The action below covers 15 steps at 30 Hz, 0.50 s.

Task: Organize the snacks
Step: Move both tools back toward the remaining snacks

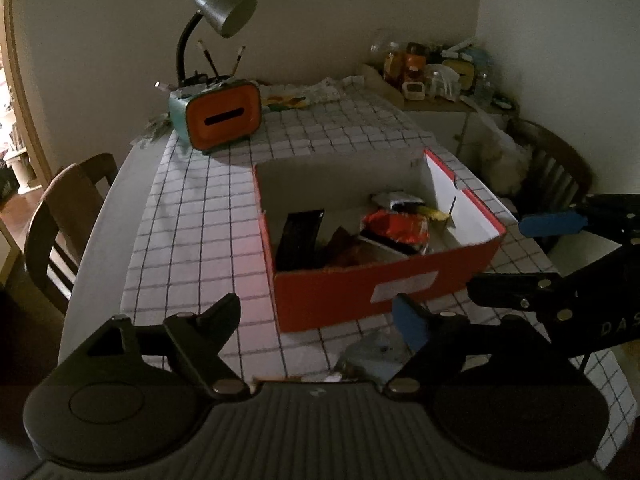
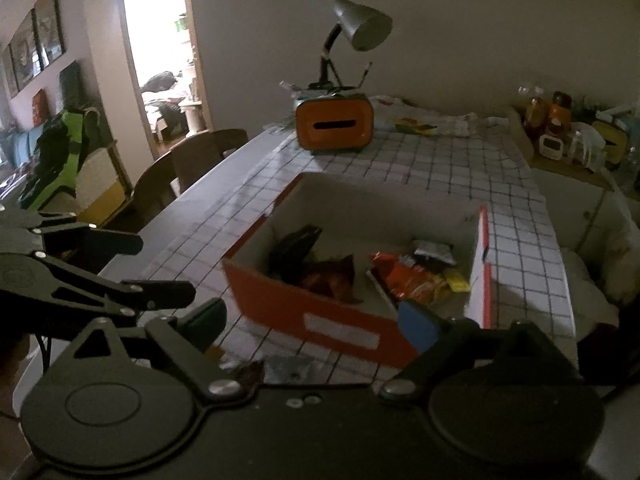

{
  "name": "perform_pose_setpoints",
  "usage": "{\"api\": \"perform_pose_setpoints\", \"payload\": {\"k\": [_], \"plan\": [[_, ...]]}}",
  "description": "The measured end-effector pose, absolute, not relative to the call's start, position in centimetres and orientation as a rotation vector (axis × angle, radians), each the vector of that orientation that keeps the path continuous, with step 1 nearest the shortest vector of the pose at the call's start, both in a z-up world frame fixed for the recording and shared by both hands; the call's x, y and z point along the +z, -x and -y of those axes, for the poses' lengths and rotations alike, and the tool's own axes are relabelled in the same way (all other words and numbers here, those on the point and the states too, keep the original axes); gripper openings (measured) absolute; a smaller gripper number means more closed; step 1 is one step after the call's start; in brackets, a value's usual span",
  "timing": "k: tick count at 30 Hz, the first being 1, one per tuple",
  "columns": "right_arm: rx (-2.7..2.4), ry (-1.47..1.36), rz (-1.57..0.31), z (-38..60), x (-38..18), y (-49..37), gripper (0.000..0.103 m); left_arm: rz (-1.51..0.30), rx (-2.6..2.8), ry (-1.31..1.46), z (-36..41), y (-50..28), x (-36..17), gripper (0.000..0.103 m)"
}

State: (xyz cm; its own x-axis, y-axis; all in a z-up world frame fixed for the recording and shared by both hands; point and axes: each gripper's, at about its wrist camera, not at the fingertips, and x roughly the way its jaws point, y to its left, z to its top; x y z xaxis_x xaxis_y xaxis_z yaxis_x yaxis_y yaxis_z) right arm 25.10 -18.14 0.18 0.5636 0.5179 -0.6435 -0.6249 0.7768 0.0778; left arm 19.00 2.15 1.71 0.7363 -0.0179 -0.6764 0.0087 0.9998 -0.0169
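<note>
A wooden chair (image 1: 68, 216) stands at the table's left edge, tucked against the grid-patterned tablecloth (image 1: 192, 216). Further back on the cloth sits an orange-fronted, teal-sided tissue box (image 1: 222, 118) with a dark slot, and behind it a grey desk lamp (image 1: 222, 10) on a black gooseneck, with what look like pens or brushes sticking up beside it.

The left gripper (image 1: 320, 318) hangs above the near edge of the table with its jaws spread wide and nothing between them; the cloth and a small greyish packet (image 1: 372, 354) lying flat show through the gap. That packet sits just in front of the box, though the dim light leaves its kind unclear.

In the middle of the table is the open orange cardboard box (image 1: 352, 292), white inside, a white label on its near wall. The snacks are inside it: a black packet (image 1: 298, 236) leaning toward the left side, a dark reddish-brown wrapper (image 1: 344, 248) near the middle, a red-orange crinkled bag (image 1: 394, 226) to the right, and a silver pouch (image 1: 396, 199) and a yellow wrapper (image 1: 434, 213) toward the far right corner.

The right gripper (image 2: 316, 322) is likewise wide open and empty, poised over the box's near wall. Beyond the table's right end, a cluttered side counter (image 1: 436, 76) holds jars and bottles.
</note>
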Motion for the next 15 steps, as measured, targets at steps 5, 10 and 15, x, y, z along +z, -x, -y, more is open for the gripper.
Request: {"api": "perform_pose_setpoints", "payload": {"k": [5, 10, 15], "plan": [[0.694, 0.173, -0.725, 17.7, -1.4, -23.5, 0.095, -0.738, 0.011, 0.028, -3.1, -16.5, 0.7, 0.087], [0.703, 0.166, -0.748, 17.4, -3.4, -22.2, 0.103, -0.748, 0.031, 0.064, -4.6, -14.4, -0.6, 0.094], [0.7, 0.187, -0.793, 17.0, -5.6, -21.7, 0.103, -0.796, 0.048, 0.077, -5.5, -13.2, -2.7, 0.096]]}}
